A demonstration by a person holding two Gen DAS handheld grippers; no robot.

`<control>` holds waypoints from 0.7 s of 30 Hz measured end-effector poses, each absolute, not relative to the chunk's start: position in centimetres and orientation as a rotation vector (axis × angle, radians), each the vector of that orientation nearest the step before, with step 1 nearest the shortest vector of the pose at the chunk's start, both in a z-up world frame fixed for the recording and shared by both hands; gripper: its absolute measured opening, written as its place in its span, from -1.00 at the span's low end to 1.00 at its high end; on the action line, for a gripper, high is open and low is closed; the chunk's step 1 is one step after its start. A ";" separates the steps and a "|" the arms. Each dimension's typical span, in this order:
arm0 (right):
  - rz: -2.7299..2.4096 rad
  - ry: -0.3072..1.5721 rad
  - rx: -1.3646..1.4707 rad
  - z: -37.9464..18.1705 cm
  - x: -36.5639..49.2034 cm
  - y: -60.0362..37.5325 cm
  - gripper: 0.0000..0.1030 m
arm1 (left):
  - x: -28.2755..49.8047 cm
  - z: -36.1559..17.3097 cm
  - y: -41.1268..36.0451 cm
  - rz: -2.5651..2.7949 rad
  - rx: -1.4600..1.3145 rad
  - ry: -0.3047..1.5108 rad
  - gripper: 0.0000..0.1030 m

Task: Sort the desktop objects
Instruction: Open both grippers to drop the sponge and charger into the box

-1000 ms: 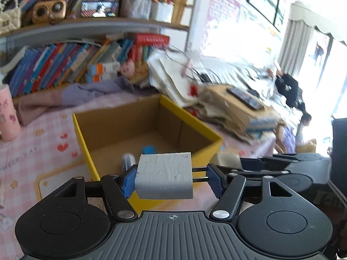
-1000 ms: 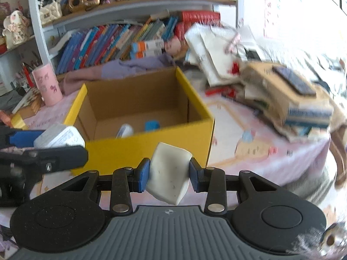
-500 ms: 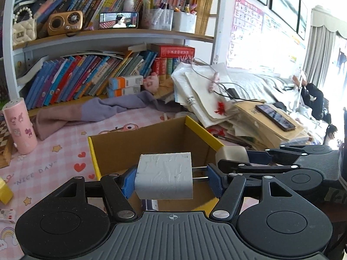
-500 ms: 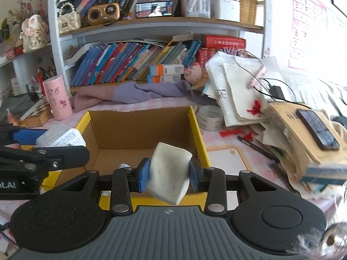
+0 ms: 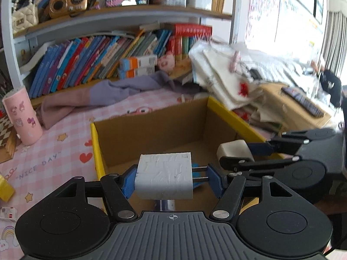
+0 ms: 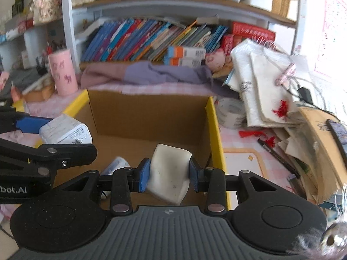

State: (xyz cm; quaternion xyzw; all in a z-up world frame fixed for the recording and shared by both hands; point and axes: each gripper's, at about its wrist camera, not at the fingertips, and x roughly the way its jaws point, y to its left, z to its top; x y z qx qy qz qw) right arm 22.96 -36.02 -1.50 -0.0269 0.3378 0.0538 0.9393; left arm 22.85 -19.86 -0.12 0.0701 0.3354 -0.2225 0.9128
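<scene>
Box (image 6: 213,127): two small items already seen on floor, sort partly done. Charger (image 5: 164,175) clamped in left gripper (image 5: 171,179), eraser (image 6: 169,173) pinched in right gripper (image 6: 169,175); both held over box, unreleased. Pen (image 6: 279,153), tape (image 6: 231,112) left on desk.

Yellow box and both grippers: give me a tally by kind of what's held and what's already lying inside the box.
Held in grippers, above the yellow box:
White charger plug, left gripper: 1
White eraser, right gripper: 1
On the box floor:
White tube-like item: 1
Blue item, mostly hidden: 1
Total: 4
</scene>
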 end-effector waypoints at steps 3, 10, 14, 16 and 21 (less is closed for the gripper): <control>0.146 0.753 -0.049 -2.7 24.2 -36.2 -0.31 | 23.4 -1.1 -20.1 -0.451 0.171 0.723 0.29; 0.197 0.765 -0.190 -3.3 25.8 -35.6 -0.32 | 24.5 -2.7 -20.7 -0.441 0.200 0.784 0.30; 0.213 0.771 -0.259 -3.6 26.5 -35.2 -0.32 | 25.0 -3.3 -21.0 -0.434 0.207 0.802 0.30; 0.224 0.777 -0.291 -3.8 26.8 -35.0 -0.32 | 25.3 -3.3 -21.0 -0.432 0.210 0.805 0.30; 0.262 0.791 -0.353 -4.0 27.7 -34.7 -0.31 | 25.6 -3.5 -21.3 -0.426 0.243 0.807 0.30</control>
